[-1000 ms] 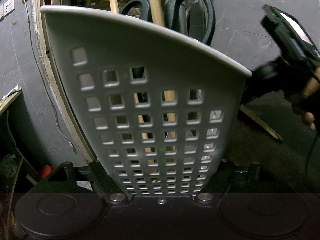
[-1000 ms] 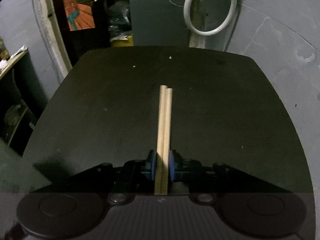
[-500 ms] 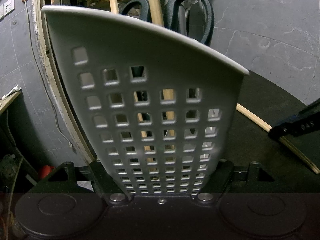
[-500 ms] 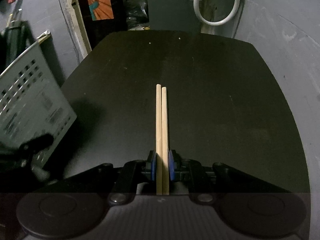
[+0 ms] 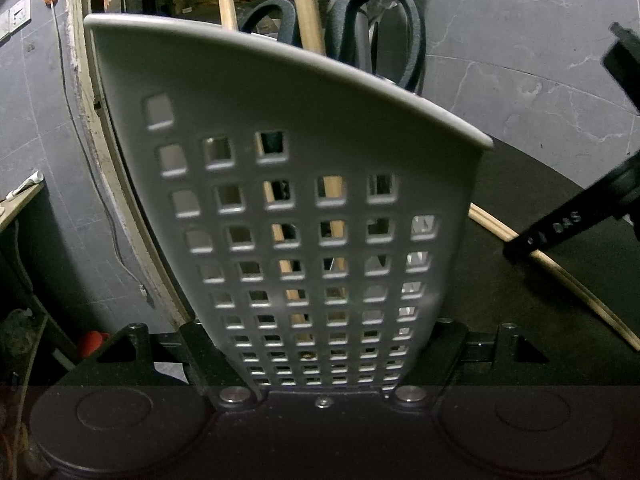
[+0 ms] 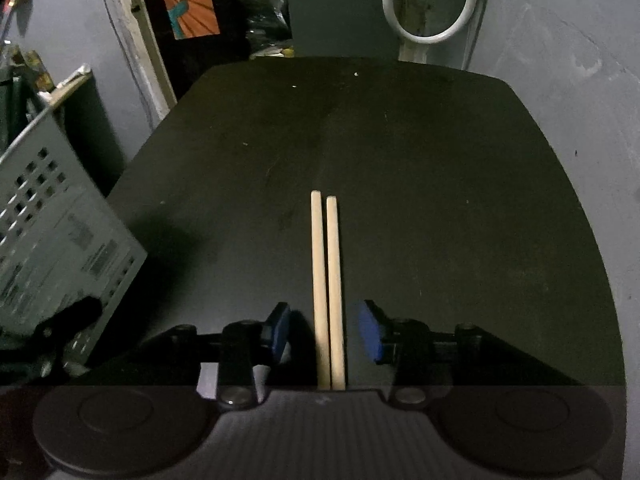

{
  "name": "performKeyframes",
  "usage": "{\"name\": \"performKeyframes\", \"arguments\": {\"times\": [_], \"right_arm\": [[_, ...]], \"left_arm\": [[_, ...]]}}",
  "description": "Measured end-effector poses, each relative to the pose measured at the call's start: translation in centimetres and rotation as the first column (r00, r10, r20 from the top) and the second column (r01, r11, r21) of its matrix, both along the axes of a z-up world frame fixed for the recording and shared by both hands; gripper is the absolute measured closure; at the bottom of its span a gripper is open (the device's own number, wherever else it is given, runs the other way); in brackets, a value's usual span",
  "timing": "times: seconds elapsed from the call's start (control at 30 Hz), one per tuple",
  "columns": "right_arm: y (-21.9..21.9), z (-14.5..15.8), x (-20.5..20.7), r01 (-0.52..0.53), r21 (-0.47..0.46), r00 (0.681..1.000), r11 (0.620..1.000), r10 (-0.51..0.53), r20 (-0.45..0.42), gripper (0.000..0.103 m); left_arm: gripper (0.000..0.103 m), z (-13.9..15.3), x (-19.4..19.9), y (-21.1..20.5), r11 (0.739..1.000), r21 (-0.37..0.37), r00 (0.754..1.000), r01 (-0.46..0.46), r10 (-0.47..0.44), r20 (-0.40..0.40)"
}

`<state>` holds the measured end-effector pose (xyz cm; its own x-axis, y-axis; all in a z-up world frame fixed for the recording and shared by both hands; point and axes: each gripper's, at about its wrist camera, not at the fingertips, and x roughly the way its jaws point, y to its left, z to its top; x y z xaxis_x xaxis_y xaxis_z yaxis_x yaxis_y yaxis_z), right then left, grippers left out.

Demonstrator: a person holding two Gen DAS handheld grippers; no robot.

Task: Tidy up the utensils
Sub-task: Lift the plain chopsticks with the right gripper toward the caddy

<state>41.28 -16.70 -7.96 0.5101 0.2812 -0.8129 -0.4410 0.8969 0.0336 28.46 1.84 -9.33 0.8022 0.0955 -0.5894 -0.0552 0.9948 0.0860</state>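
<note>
Dark table (image 6: 400,152), white hose (image 6: 430,8) behind, caddy (image 5: 280,200) blocking left view, chopsticks (image 6: 328,272)

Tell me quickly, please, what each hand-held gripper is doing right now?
Left hand-held gripper: closed on the perforated holder.
Right hand-held gripper: jaws just opened, chopsticks lying loose between them.

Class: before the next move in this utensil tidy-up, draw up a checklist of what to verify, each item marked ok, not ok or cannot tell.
1. Left gripper shut on the white caddy: ok.
2. Right gripper jaws, just opening, clear of the chopsticks: ok.
3. Chopsticks side by side on the black table: ok.
4. Scissors already in the caddy: ok.
5. Room in the caddy for chopsticks: cannot tell.
</note>
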Motion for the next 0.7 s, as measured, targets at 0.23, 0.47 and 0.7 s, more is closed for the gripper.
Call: {"name": "performKeyframes", "arguments": {"times": [0.23,0.47,0.7], "right_arm": [[0.8,0.0,0.6,-0.018,-0.007,1.0,1.0,0.018,0.005,0.088],[0.2,0.4,1.9,-0.026,0.036,0.998,0.999,0.028,-0.059,0.08],[1.7,0.5,2.0,-0.077,-0.039,0.996,0.996,0.076,-0.037,0.081]], "left_arm": [[0.027,0.0,0.0,-0.1,1.0,0.0,1.0,0.001,-0.001,0.002],[0.027,-0.1,0.0,-0.1,1.0,0.0,1.0,0.001,-0.001,0.002],[0.027,-0.1,-0.1,-0.1,1.0,-0.002,1.0,-0.001,0.001,0.003]]}}
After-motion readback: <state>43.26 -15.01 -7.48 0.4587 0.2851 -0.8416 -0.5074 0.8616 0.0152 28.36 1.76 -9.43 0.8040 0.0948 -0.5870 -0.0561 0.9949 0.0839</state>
